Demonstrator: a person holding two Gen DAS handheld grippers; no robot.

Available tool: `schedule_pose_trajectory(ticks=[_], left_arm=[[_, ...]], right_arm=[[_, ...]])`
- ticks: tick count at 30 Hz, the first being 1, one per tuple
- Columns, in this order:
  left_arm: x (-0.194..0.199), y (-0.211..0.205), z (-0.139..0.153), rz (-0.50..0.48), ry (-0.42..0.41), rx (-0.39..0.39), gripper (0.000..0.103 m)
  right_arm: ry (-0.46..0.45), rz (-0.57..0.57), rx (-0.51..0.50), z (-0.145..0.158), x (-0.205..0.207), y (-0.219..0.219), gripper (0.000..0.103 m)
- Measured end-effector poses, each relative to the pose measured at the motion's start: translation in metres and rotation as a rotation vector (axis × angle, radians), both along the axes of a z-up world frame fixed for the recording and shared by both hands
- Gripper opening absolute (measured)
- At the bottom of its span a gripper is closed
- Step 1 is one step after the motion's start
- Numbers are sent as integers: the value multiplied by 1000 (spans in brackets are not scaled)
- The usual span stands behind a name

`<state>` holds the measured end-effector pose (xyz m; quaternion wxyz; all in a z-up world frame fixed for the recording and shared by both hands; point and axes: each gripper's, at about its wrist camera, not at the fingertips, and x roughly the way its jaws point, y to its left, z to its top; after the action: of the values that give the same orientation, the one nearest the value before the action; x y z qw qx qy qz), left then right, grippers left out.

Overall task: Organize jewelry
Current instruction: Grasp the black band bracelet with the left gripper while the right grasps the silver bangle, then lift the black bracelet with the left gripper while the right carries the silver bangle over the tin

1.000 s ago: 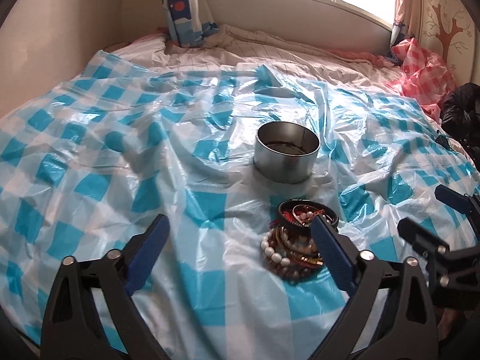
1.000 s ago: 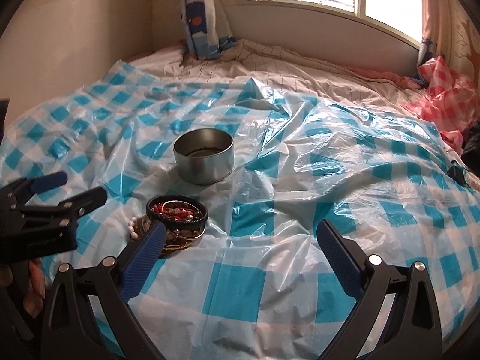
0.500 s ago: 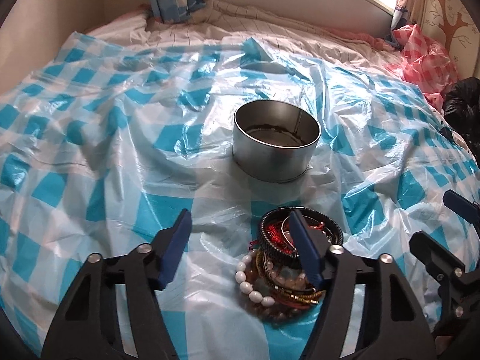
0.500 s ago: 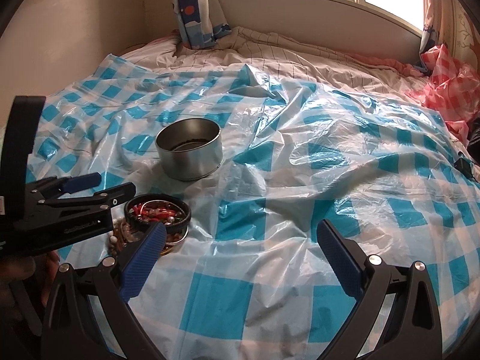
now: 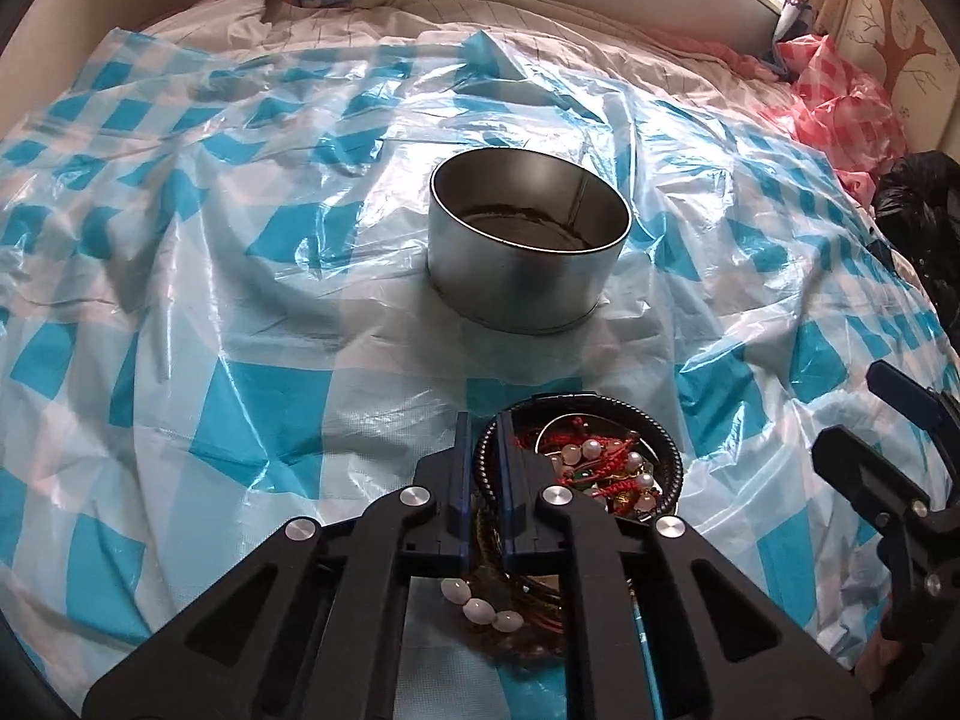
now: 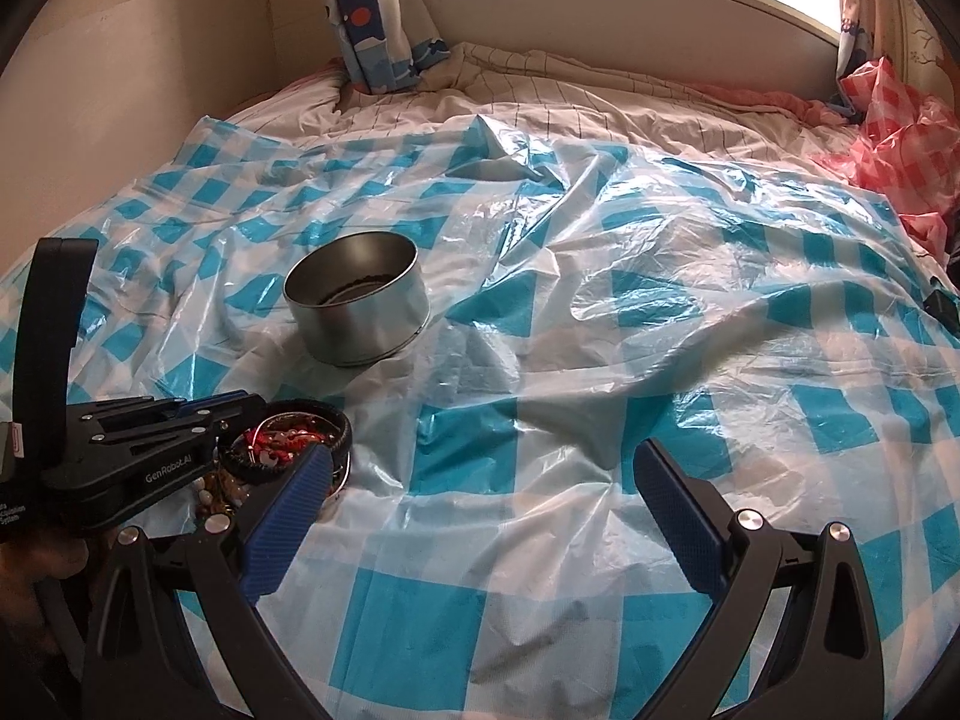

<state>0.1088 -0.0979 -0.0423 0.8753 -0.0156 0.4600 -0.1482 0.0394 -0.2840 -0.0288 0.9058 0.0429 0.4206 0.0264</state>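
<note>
A pile of jewelry (image 5: 600, 471) lies on the checked sheet: red cords, white beads, gold bangles and a white bead bracelet (image 5: 480, 606). A black ribbed bracelet (image 5: 663, 441) rings its top. My left gripper (image 5: 483, 438) is closing its jaws, and the pads pinch the near-left rim of that bracelet. Behind the pile stands an open round metal tin (image 5: 528, 264). In the right wrist view, the left gripper (image 6: 249, 408) meets the black bracelet (image 6: 339, 420) at lower left, with the tin (image 6: 360, 312) beyond. My right gripper (image 6: 480, 498) hangs open over bare sheet.
A crinkled blue-and-white plastic sheet (image 6: 600, 330) covers the bed. A striped quilt (image 6: 570, 90) and a curtain (image 6: 372, 18) lie at the far end, a red checked bag (image 6: 900, 138) and a black bag (image 5: 918, 210) at the right, and a wall on the left.
My left gripper dropped forward onto the pile, and its jaws went from wide open to pinched on the black bracelet's rim. My right gripper edged forward and stayed open.
</note>
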Motion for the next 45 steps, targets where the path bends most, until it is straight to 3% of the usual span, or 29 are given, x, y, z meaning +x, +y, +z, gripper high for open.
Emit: schedule_pose_trajectory(ticks=[7,12,19,22,25,30,36,40,43,44,45], left_arm=[[-5,28,9,48,-21,-52,5],[-6,42,17,89,-72,-46,5],[-11,70,17,174,-112,-61,5],[-9,72,11,177,-94,-48,5],[-6,70,3,168,-67,-26,5],[-3,69,-10,167,-26,-3,5],[1,69,-18,176,-2,7,7],[7,68,-24,172,25,7,17],[8,64,-27,163,27,18,19],[8,64,-26,158,23,21,15],[7,63,-25,152,21,22,10]], right_arm=[[5,20,1,-2,2,4,97],[7,40,3,-3,3,9,97],[23,175,8,-9,11,42,97],[43,226,-1,-15,14,59,94],[77,257,-4,-23,17,68,84],[132,251,16,-34,25,68,84],[181,239,115,-46,39,61,84],[202,256,143,-53,47,63,84],[206,282,156,-55,51,68,67],[208,290,162,-54,50,69,56],[208,294,165,-54,49,71,56]])
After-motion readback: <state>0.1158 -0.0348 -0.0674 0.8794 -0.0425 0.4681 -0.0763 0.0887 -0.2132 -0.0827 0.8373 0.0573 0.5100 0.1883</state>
